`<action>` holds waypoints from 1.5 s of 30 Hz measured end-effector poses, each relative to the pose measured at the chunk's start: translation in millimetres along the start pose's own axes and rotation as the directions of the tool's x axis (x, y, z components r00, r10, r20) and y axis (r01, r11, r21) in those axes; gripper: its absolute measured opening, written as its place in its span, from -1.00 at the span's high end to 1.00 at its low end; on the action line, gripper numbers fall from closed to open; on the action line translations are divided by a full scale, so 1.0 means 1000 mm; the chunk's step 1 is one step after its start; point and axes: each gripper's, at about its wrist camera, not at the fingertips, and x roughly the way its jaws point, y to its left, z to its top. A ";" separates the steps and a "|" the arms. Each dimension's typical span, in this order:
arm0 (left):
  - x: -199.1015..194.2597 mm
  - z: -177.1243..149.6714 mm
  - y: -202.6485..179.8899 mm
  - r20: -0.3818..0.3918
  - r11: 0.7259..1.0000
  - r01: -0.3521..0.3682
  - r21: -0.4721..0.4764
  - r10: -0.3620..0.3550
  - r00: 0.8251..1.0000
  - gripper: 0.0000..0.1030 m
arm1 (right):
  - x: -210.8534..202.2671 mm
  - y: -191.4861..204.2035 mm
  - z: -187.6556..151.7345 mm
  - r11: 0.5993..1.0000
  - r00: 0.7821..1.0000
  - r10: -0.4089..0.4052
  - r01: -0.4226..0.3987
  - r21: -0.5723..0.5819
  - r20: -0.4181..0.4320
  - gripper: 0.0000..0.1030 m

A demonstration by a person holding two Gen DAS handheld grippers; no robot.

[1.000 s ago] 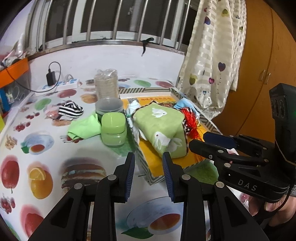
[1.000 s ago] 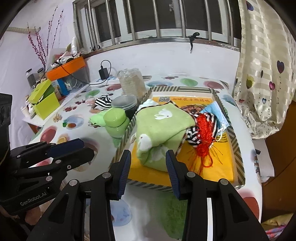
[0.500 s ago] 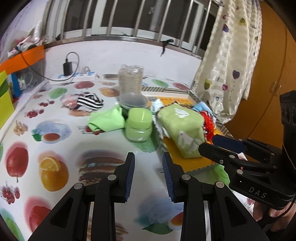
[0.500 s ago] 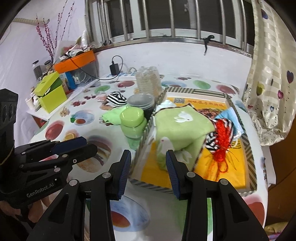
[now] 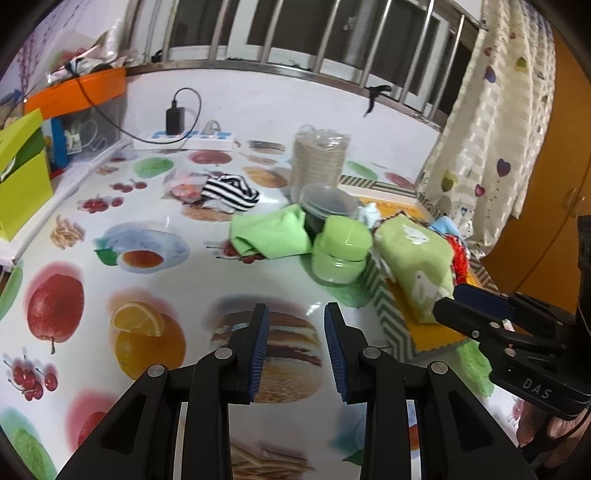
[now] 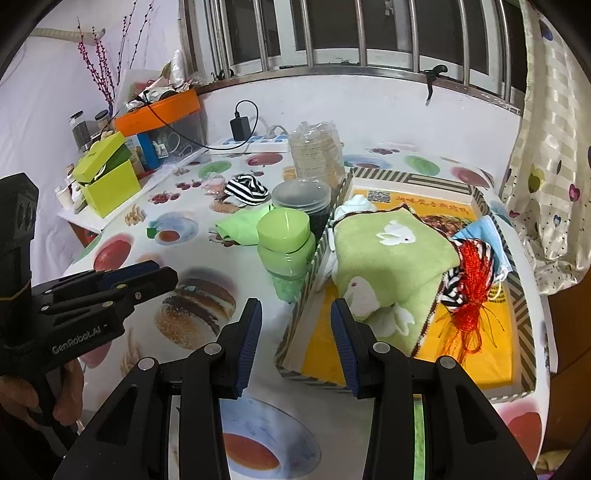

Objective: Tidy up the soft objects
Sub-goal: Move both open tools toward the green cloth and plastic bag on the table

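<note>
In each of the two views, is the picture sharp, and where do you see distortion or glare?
Left wrist view: slightly soft, as on the striped cloth; a small glare patch on the tablecloth; window bars curve from the fisheye lens. Right wrist view: sharper, the green towel reads clearly; corners dark, tray edges bowed.

1. The surface [image 6: 436,162] is white, printed with fruit, burgers and teacups.
2. The towel [image 6: 388,258] is light green with white rabbits.
3. The box [image 6: 524,325] has a zigzag grey-and-white wall and a yellow-orange floor.
4. The tassel [image 6: 471,291] is bright red; the mask [image 6: 487,229] pale blue.
5. The sock [image 6: 245,188] is striped black and white.
6. The cloth [image 5: 269,234] and the jar [image 5: 341,249] are lime green.
7. Both tongs are black with blue pads [image 6: 247,336].
</note>
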 end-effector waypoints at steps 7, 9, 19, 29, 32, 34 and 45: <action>0.009 0.004 0.016 -0.016 0.999 -0.025 -0.023 0.024 1.000 0.41 | 0.008 0.000 0.003 1.000 1.000 0.004 -0.004 0.000 -0.006 0.22; 0.011 0.005 0.020 -0.017 0.999 -0.029 -0.030 0.028 0.999 0.33 | 0.010 0.000 0.005 1.000 1.000 0.005 -0.005 0.000 -0.006 0.22; 0.029 0.022 0.039 -0.030 0.997 -0.047 -0.061 0.045 0.999 0.28 | 0.019 -0.014 0.010 0.999 1.000 -0.007 0.007 0.031 -0.006 0.22; 0.068 0.052 0.037 -0.054 0.998 -0.041 -0.043 0.039 0.998 0.14 | 0.024 -0.030 0.019 0.998 1.000 -0.026 0.026 0.063 -0.001 0.22; 0.086 0.060 0.035 -0.067 0.999 -0.034 -0.025 0.032 0.997 0.14 | 0.027 -0.032 0.022 0.998 1.000 -0.022 0.022 0.065 -0.001 0.22; 0.100 0.064 0.033 -0.085 0.999 -0.040 -0.021 0.038 0.996 0.13 | 0.030 -0.032 0.026 0.998 1.000 -0.021 0.021 0.062 -0.003 0.22; 0.125 0.057 0.036 -0.138 0.996 -0.093 0.007 0.093 0.986 0.89 | 0.045 -0.015 0.047 1.000 1.000 0.000 0.000 0.011 0.004 0.22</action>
